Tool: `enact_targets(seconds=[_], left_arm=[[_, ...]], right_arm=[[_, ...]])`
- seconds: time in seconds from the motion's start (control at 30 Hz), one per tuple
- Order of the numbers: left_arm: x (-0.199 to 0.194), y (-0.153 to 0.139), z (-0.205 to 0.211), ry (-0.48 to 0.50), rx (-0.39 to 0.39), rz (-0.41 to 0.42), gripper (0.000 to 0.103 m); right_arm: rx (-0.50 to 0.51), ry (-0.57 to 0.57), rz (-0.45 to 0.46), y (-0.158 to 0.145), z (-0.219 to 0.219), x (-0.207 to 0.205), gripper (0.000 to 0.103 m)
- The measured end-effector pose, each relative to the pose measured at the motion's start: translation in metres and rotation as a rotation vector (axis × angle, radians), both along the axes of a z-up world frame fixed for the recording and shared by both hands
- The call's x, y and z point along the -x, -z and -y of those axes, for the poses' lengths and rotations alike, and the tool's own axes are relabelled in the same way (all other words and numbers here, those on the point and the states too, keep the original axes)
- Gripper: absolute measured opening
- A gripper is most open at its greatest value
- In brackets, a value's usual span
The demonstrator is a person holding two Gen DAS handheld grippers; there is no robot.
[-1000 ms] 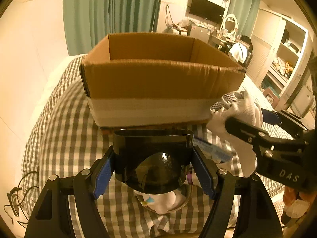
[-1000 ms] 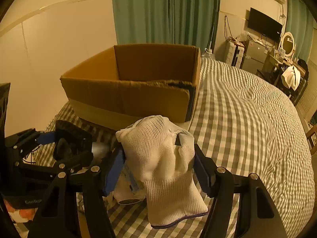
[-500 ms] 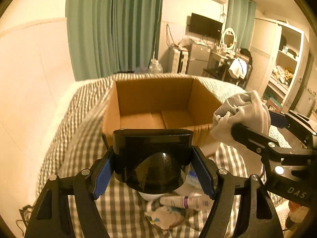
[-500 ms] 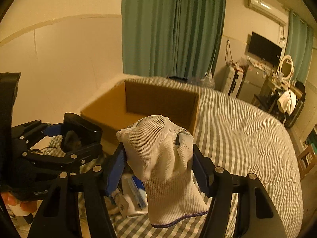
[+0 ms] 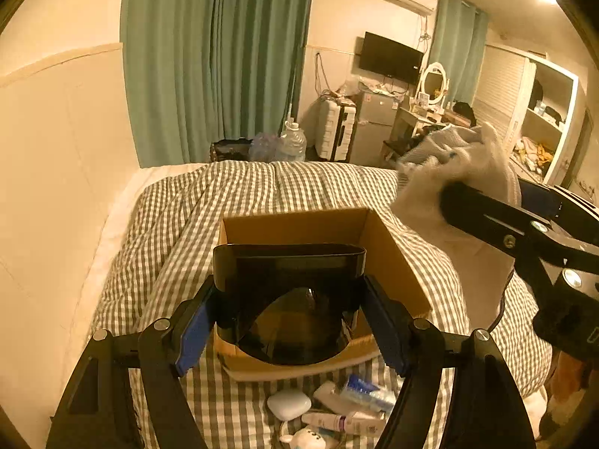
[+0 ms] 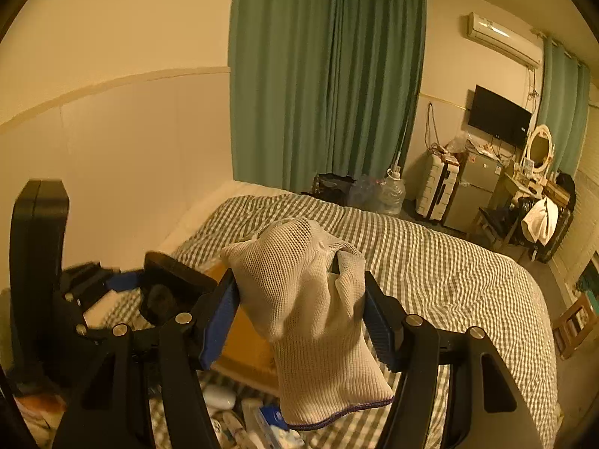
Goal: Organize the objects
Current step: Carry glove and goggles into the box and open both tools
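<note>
The left gripper (image 5: 288, 299) has its fingers (image 5: 194, 327) closed on a black ski goggle (image 5: 288, 292), gripping it at both sides of the frame with the dark lens facing the camera. The goggle is held above the open cardboard box (image 5: 389, 258), which rests on the bed (image 5: 179, 224) with its checked cover. The right gripper (image 6: 303, 310) has its fingers (image 6: 221, 314) closed on a white knit glove (image 6: 310, 314); the glove's cuff hangs down below the fingers, clear of the bed. In the left wrist view the glove sits up and to the right of the box. At the near edge of the bed, in front of the box, lie a white earbud case (image 5: 289, 404), a tube (image 5: 337, 421) and other small toiletries.
</note>
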State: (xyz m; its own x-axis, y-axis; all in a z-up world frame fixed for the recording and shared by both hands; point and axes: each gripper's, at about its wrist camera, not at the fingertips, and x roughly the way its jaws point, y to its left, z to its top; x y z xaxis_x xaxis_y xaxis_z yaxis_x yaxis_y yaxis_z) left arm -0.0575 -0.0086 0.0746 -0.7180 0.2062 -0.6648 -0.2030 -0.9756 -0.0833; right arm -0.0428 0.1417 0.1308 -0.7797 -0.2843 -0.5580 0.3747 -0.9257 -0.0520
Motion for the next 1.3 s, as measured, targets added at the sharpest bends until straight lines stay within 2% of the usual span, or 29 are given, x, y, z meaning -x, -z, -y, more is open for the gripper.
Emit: enact_targets(seconds=[0.13, 0.33, 0.5, 0.63, 0.8, 1.0, 1.13, 1.2, 1.3], left_arm=[[0.01, -0.008, -0.009, -0.019, 0.038, -0.027, 0.076], [0.038, -0.008, -0.016, -0.023, 0.057, 0.002, 0.076], [0.07, 0.011, -0.016, -0.011, 0.037, 0.05, 0.076], [0.093, 0.032, -0.018, 0.006, 0.044, 0.089, 0.076], [0.116, 0.062, -0.015, 0.008, 0.039, 0.143, 0.076], [0.125, 0.09, -0.017, 0.025, 0.056, 0.178, 0.076], [0.124, 0.099, -0.015, 0.034, 0.02, 0.218, 0.078], [0.123, 0.098, -0.015, 0.032, 0.018, 0.229, 0.086], [0.115, 0.088, -0.016, 0.034, 0.032, 0.198, 0.095]], right_arm=[[0.022, 0.006, 0.032, -0.013, 0.006, 0.021, 0.062], [0.051, 0.032, 0.098, -0.021, 0.009, 0.062, 0.062], [0.064, 0.072, 0.137, -0.022, 0.005, 0.103, 0.062], [0.057, 0.088, 0.203, 0.004, 0.001, 0.136, 0.062], [0.041, 0.092, 0.328, 0.06, -0.006, 0.17, 0.062], [0.009, 0.105, 0.411, 0.113, -0.012, 0.182, 0.063], [0.028, 0.097, 0.423, 0.118, -0.015, 0.18, 0.066], [0.058, 0.096, 0.426, 0.112, -0.02, 0.179, 0.071], [0.091, 0.109, 0.412, 0.097, -0.029, 0.176, 0.079]])
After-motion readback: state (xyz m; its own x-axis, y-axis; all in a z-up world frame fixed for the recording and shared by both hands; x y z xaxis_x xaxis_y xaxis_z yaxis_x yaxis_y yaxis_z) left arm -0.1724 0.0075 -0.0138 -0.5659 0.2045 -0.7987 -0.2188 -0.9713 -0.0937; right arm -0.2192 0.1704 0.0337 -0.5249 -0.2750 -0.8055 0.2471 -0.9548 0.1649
